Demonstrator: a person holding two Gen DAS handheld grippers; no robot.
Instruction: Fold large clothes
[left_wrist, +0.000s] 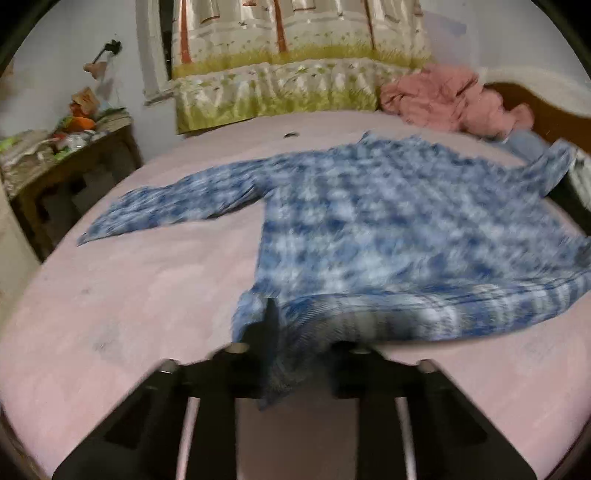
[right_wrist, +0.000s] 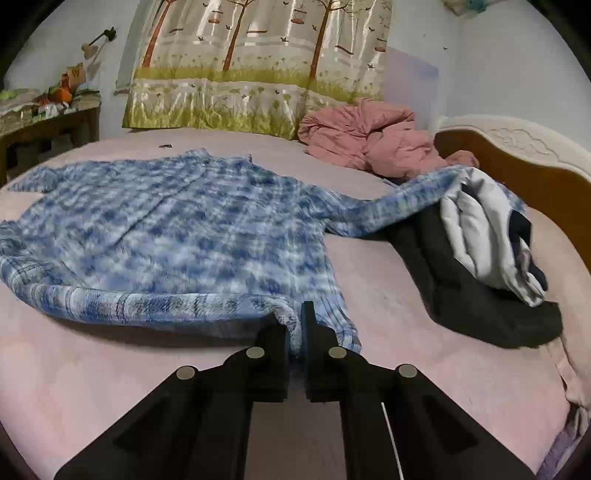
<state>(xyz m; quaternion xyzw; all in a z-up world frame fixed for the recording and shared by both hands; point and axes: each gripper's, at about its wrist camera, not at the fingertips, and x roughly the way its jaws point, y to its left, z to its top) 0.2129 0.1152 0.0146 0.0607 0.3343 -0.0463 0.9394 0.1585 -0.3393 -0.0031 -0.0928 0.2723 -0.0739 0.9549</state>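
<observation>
- Bed (right_wrist: 110, 387), pink sheet, fills both views; no writing legible anywhere.
- Curtain (right_wrist: 258, 74) behind: printed trees, birdcages, grass.
- Blue plaid shirt (right_wrist: 166, 229) lies spread across the sheet, hem nearest, lifted along its edge.
- Dark and white clothes pile (right_wrist: 480, 258) under one sleeve.
- Pink bundle (right_wrist: 369, 140) near the headboard (right_wrist: 535, 173).
- Left gripper (left_wrist: 291, 332) pinches one hem corner.
- Right gripper (right_wrist: 293, 325) pinches the other hem corner.

Dim, motion-blurred, fisheye edge warp w/ vignette.
</observation>
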